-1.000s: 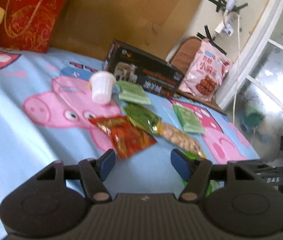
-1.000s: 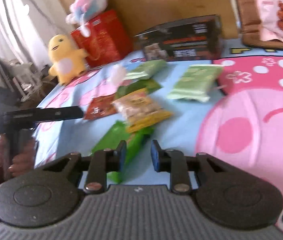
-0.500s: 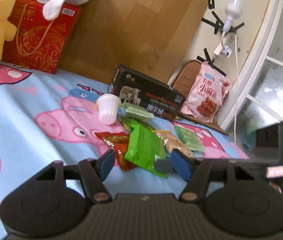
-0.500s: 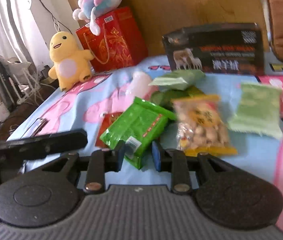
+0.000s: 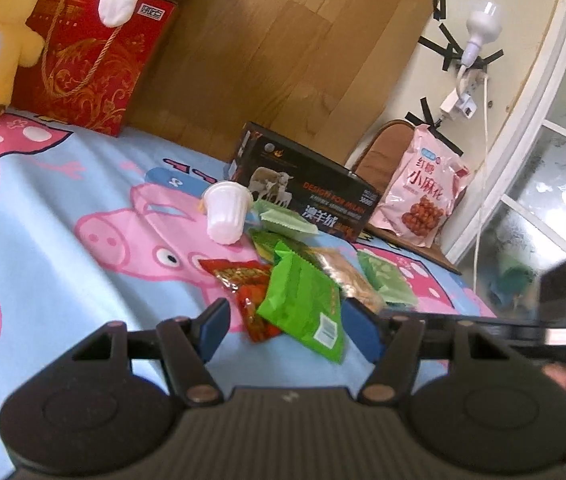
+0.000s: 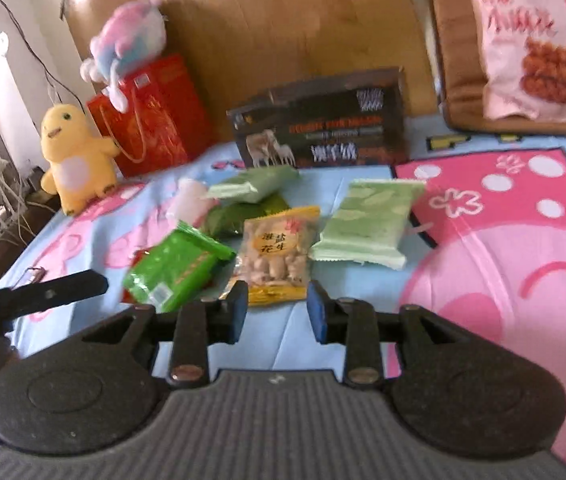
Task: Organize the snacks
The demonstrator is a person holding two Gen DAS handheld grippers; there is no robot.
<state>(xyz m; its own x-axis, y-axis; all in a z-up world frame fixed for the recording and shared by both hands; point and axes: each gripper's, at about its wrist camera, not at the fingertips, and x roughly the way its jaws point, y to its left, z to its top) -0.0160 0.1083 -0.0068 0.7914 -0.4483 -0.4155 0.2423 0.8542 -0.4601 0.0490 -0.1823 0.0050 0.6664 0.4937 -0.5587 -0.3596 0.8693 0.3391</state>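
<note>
1. On the far left, a yellow plush toy sits on the blue pig sheet of the bed.
2. Next to the toy stands a red gift bag. A pink and blue plush toy lies on top of the bag.
3. The left claw is spread wide. Nothing is between its blue tips. It hangs just over the near end of the snack pile.
4. A white cup lies on its side on the sheet, at the left of the snacks.
5. A red snack bag lies flat. A bright green snack bag rests partly on top of it.
6. A dark green bag lies behind them, and a pale green pack leans on it.
7. A peanut bag lies in the middle, just beside the bright green bag.
8. The right claw is spread open and holds nothing. The near edge of the peanut bag sits between its tips.
9. A black box stands behind the snacks, by the wooden board.
10. Another pale green pack lies flat to the right of the peanuts.
11. On the far right, a big pink snack bag leans on a brown cushion.
</note>
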